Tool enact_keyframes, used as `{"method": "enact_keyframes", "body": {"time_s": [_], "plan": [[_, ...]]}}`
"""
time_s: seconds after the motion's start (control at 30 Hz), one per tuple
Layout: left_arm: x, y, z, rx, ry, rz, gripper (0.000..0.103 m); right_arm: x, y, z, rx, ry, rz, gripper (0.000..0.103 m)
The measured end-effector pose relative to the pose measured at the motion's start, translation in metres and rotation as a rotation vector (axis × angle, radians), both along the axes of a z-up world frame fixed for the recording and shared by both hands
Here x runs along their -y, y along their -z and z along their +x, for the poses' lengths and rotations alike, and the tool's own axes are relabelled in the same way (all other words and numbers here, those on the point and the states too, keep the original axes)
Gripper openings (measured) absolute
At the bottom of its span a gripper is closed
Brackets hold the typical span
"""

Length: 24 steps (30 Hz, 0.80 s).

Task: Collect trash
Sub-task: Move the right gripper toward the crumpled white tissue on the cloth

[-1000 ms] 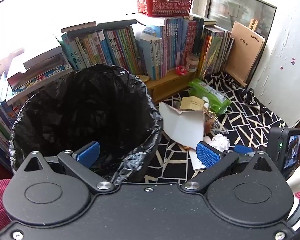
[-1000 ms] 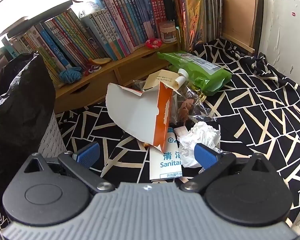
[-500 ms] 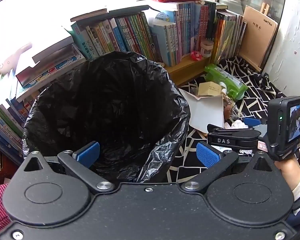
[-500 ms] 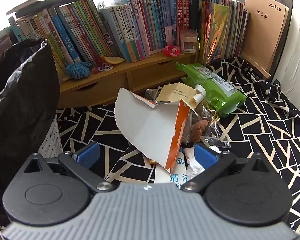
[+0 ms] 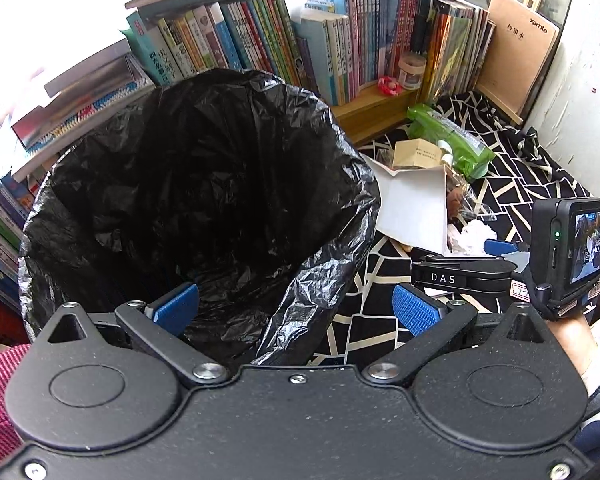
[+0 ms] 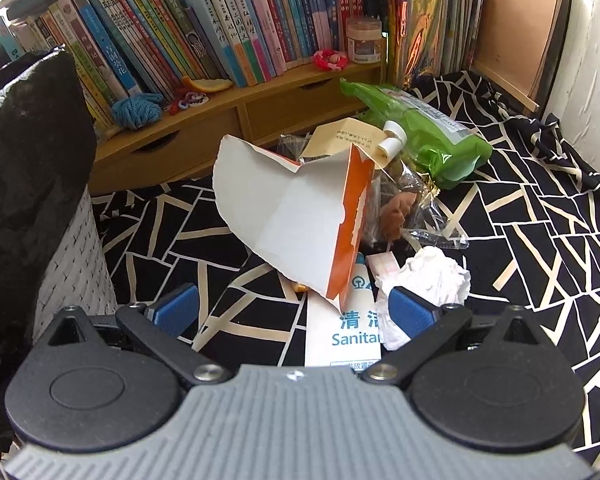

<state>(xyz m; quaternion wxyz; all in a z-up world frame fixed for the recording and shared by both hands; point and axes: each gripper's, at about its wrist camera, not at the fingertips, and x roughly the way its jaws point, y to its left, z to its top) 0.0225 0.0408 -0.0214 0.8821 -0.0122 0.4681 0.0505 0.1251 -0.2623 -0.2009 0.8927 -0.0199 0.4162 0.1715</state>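
Beside torn carton (image 6: 296, 216), crumpled white tissue (image 6: 432, 276).

Your bin (image 5: 204, 208) stands to the left of the trash pile on the patterned cloth (image 6: 540, 216), with the bookshelf (image 6: 228, 32) behind both. In the pile, the torn carton (image 6: 292, 216) leans up at the front, the crumpled tissue (image 6: 432, 276) lies to its right, the pouch (image 6: 424, 136) sits behind, and a flat packet (image 6: 348, 328) lies under the carton's near edge
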Motion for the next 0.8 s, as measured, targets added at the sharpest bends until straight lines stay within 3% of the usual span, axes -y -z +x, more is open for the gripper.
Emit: {"method": "enact_keyframes", "body": {"time_s": [0.8], "plan": [[-0.006, 0.022, 0.004, -0.067, -0.012, -0.019, 0.103, -0.007, 0.057, 0.010, -0.149, 0.025, -0.133, 0.103]]}}
